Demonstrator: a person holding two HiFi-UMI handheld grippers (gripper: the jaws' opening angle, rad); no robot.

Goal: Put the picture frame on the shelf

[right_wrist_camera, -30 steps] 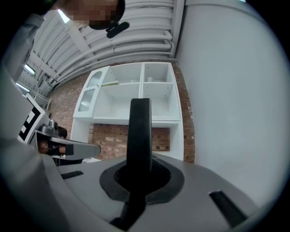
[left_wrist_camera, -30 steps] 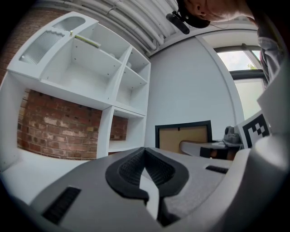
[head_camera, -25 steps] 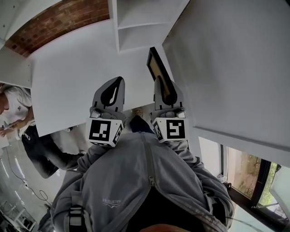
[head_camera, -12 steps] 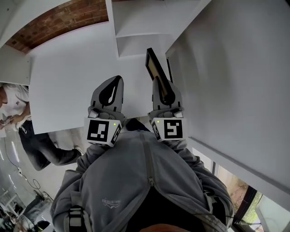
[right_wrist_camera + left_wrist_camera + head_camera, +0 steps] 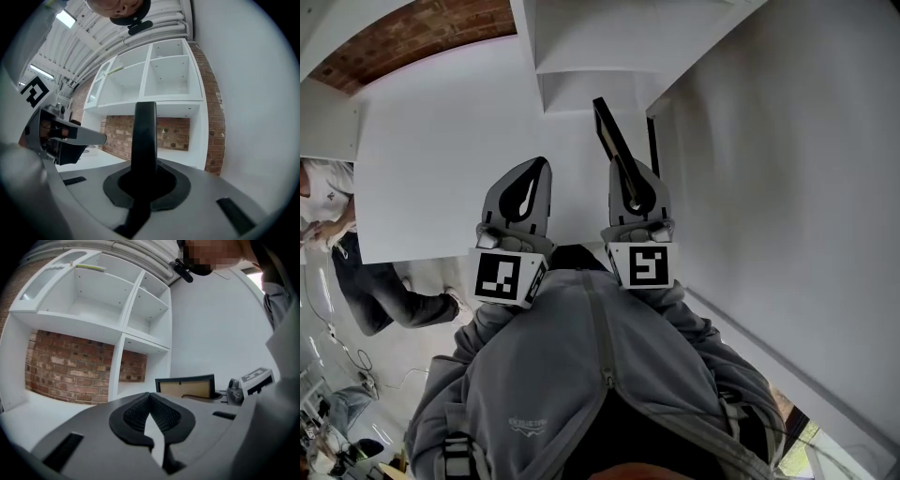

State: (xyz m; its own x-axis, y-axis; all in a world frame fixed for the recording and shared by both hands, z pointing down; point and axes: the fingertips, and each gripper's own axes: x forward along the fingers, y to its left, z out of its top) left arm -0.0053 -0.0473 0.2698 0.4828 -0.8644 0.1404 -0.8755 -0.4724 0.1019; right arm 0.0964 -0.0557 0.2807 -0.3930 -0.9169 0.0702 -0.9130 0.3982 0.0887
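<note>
Frame [image 5: 612, 139] has moved nearer the shelf [image 5: 581, 52], held upright and edge-on in the right gripper's [image 5: 625, 173] clamped jaws; left gripper [image 5: 534, 171] closed, empty. Likely light, stiff, fragile face: grip the rim, as now.

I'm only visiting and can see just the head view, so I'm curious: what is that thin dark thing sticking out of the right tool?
Observer: A picture frame. The left gripper view shows its flat side, a black border around a tan panel.
Visitor: Is the other one holding anything?
Observer: No. Its own view shows the left tool closed with nothing in it.
Visitor: What lies ahead?
Observer: The right gripper view shows the shelf. Its lower openings have no back, so the brick wall shows through.
</note>
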